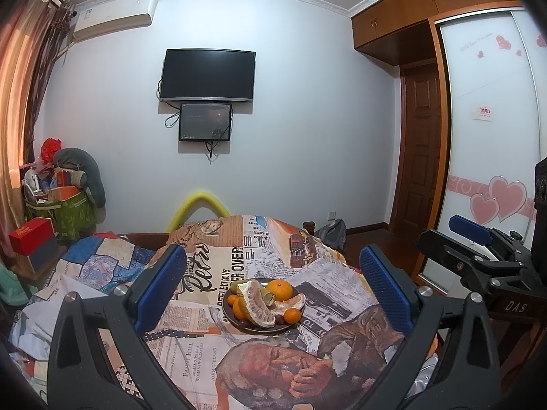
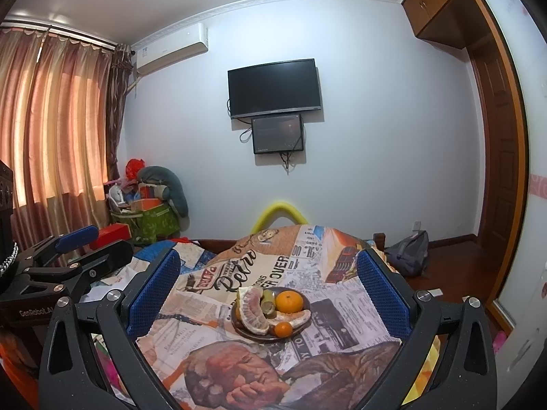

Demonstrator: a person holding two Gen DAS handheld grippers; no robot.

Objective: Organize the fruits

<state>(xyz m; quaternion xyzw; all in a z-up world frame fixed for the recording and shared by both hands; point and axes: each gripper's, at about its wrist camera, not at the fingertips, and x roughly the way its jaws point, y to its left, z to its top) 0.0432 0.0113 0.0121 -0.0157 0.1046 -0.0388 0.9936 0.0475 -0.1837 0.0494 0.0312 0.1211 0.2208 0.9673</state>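
Both tools are up and apart from the fruit. The left tool (image 1: 270, 283) has its blue pads spread wide w/ nothing between them; the right tool (image 2: 268, 283) is likewise wide apart and empty. Each tool shows at the side edge of the other's view, so they hang side by side, aimed at the same spot.

The fruit sits on a dark plate (image 1: 236, 323) on a surface covered w/ a newspaper-print cloth (image 1: 191, 352), roughly mid-surface, nearer the front edge than the far one. On the plate: a big peeled pomelo piece (image 1: 256, 304) standing along the middle, a second pomelo wedge (image 1: 290, 304) lying toward the right rim, a large orange (image 1: 279, 289) at the back, a small orange (image 1: 293, 315) at the front right, more small oranges (image 1: 236, 302) at the left rim, a greenish cut stalk (image 2: 268, 302), maybe sugarcane, leaning in the center, and some dark round fruit (image 1: 278, 319) at the front, too small to name.

Progress, as a judgment: all fruit in view is already on the plate, none loose on the cloth. Either the gathering is done, or sorting off the plate hasn't begun. No second container is visible, so which one can't be told. Neither tool touches anything.
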